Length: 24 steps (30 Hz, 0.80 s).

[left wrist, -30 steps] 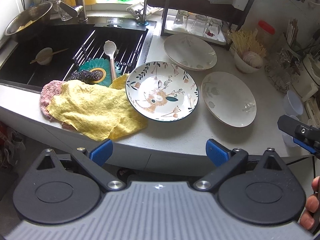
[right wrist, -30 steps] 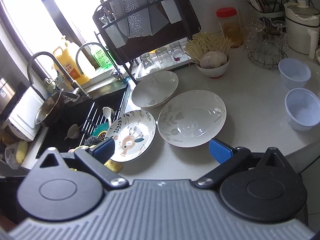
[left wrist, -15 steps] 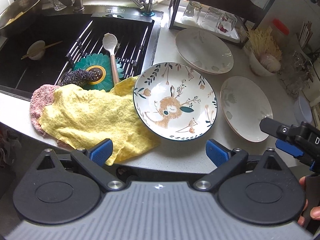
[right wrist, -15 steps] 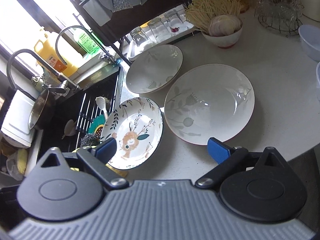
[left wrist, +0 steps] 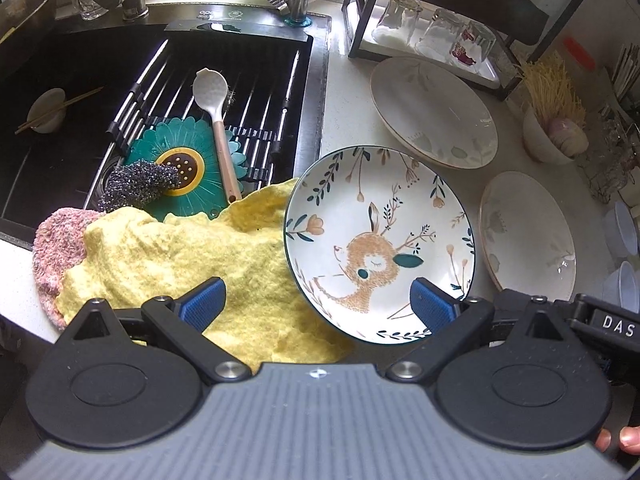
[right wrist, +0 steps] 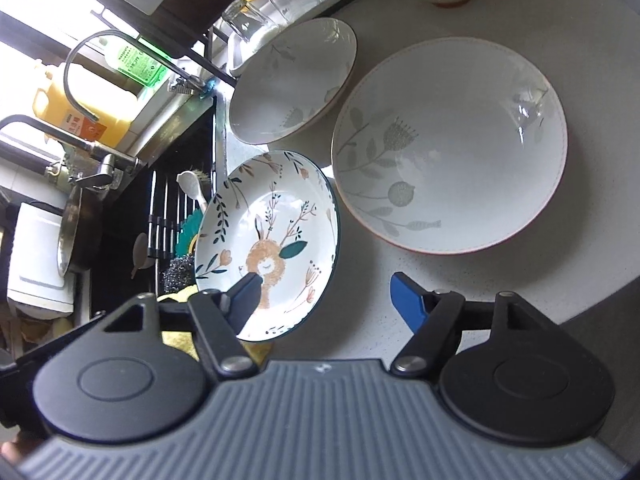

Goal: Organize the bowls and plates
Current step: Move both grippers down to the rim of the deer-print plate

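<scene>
right now my right claw [right wrist: 326,296] is closing, its jaws still apart with nothing pressed between the pads; one finger lies over the near part of the deer plate [right wrist: 268,246] and the other hangs over the bare counter [right wrist: 520,280] beside it. my left claw [left wrist: 318,304] stands wide open, one blue pad over the yellow cloth [left wrist: 192,256] and the other over the plate's near right edge, gripping nothing. the deer plate sits on the counter, its left edge resting on the cloth. just beyond it, next to the sink [left wrist: 316,92], lies a pale leaf-patterned plate [left wrist: 434,112], and a second one [left wrist: 528,236] lies to the right of the deer plate; all three are separate, none stacked. on the sink rack i see a white spoon [left wrist: 216,120] over a green flower mat [left wrist: 200,172], with a dark scrubber [left wrist: 138,182] beside it. upturned glasses [left wrist: 434,32] stand under the dark dish rack behind the plates.
</scene>
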Each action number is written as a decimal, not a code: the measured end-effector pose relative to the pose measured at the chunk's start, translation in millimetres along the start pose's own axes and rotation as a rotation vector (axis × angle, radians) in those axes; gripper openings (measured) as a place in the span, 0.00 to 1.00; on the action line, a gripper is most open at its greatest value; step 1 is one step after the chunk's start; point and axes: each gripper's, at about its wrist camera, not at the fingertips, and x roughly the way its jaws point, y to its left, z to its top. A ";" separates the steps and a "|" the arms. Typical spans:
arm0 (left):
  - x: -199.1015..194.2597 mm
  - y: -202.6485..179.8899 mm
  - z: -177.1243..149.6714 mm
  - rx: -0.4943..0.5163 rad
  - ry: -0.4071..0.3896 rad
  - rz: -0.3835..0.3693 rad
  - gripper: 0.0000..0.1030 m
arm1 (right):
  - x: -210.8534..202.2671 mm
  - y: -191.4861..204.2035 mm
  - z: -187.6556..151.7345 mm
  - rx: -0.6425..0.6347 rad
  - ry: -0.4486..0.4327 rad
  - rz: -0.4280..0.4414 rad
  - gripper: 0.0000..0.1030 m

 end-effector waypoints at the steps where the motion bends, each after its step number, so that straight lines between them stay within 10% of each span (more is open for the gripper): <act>1: 4.5 1.9 2.3 0.001 0.005 -0.003 0.97 | 4.5 -0.4 -0.5 0.012 0.008 -0.002 0.68; 11: 46.6 17.1 26.3 0.021 0.053 -0.078 0.89 | 37.0 -11.2 -0.6 0.137 0.018 -0.022 0.31; 24: 97.4 31.0 55.5 0.034 0.072 -0.127 0.47 | 51.7 -8.1 5.1 0.130 -0.040 -0.039 0.30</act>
